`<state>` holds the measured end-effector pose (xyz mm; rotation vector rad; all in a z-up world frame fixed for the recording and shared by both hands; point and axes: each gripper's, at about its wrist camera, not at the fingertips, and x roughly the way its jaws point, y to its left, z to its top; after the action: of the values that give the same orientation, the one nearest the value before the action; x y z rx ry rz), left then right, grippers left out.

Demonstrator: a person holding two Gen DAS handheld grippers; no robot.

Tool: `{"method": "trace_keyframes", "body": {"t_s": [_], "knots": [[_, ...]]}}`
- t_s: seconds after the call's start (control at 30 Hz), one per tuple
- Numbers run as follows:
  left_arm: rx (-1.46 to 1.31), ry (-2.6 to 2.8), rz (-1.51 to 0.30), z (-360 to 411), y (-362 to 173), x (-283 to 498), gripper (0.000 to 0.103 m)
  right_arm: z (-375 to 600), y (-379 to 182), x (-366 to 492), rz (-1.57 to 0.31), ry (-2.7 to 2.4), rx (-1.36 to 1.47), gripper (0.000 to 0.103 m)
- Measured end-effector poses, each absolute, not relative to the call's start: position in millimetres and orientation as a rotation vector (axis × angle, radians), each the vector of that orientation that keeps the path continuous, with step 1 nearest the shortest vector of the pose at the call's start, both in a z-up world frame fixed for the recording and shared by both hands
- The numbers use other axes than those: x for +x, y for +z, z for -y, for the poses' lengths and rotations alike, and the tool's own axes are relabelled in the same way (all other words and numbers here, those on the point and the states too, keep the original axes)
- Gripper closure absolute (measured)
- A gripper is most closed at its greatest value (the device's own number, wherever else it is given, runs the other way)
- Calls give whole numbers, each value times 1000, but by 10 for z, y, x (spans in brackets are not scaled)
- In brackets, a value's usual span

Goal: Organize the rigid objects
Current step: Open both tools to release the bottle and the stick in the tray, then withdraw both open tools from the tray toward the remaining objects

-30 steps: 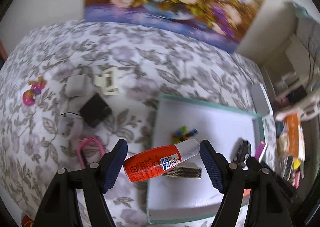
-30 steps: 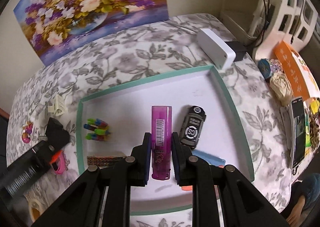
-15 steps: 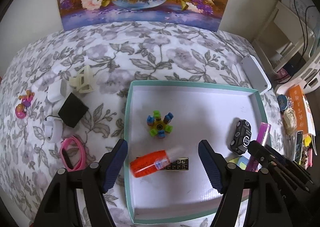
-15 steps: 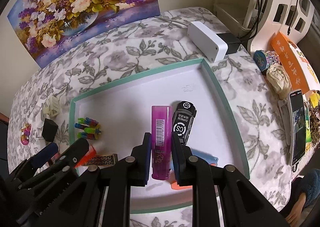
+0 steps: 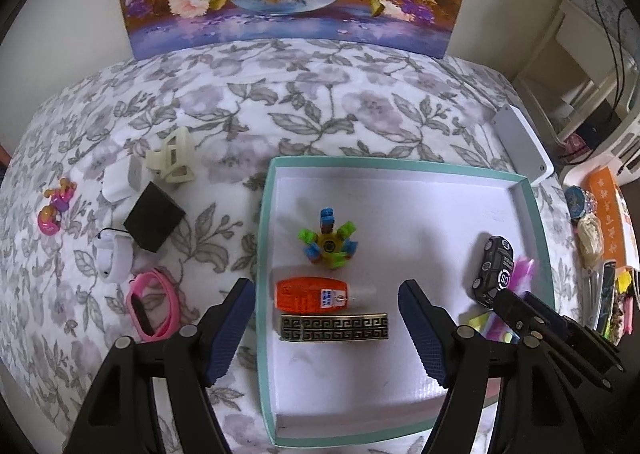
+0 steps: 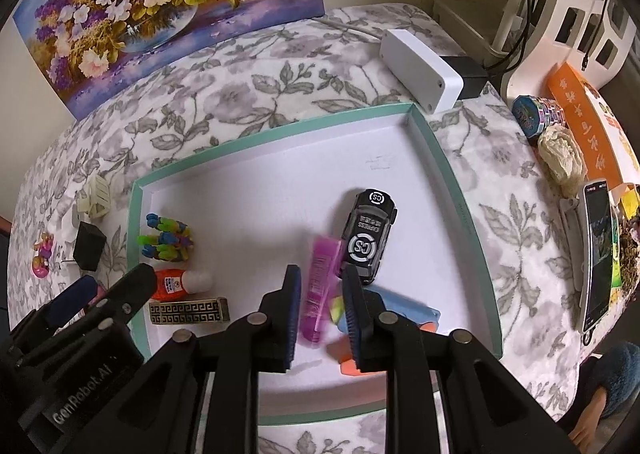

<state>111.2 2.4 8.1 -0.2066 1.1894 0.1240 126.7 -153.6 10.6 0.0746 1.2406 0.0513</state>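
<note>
Glue bottle (image 5: 310, 293), orange, lies in the teal-rimmed tray (image 5: 265, 238) at 7 o'clock beside a patterned brass bar (image 5: 334, 327), under the spread, empty left gripper (image 5: 326, 328), while the right gripper's (image 6: 320, 318) slightly parted jaws bracket a blurred purple case (image 6: 320, 286), seemingly dropping beside the toy car (image 6: 370, 232).

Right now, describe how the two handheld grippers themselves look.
Both grippers are matte black plastic with two angular fingers, silver rivets at the joints, and dark blue textured pads. The left gripper carries white "GenRobot.AI" lettering on its body, readable from the right wrist view. The right gripper matches it. No cables or sleeves show.
</note>
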Motion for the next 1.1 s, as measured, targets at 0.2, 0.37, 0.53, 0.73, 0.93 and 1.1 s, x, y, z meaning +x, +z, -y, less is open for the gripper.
{"method": "trace_keyframes", "body": {"t_s": [0.2, 0.37, 0.53, 0.73, 0.93, 1.1], "knots": [[-244, 141, -1188, -155, 119, 1106, 22, 1512, 146, 1272, -1232, 49, 61, 51], [-299, 183, -1173, -382, 160, 1100, 0, 1445, 152, 1280, -1217, 48, 24, 30], [-338, 252, -1160, -671, 175, 1073, 0, 1386, 135, 1283, -1213, 49, 3, 22], [-410, 349, -1172, -1105, 109, 1018, 0, 1242, 112, 1265, -1207, 71, -42, 17], [-468, 431, -1172, -1535, 111, 932, 0, 1054, 184, 1214, -1181, 133, -42, 17], [-488, 476, -1142, -1909, 225, 813, 0, 888, 307, 1168, -1148, 182, -25, 17]]}}
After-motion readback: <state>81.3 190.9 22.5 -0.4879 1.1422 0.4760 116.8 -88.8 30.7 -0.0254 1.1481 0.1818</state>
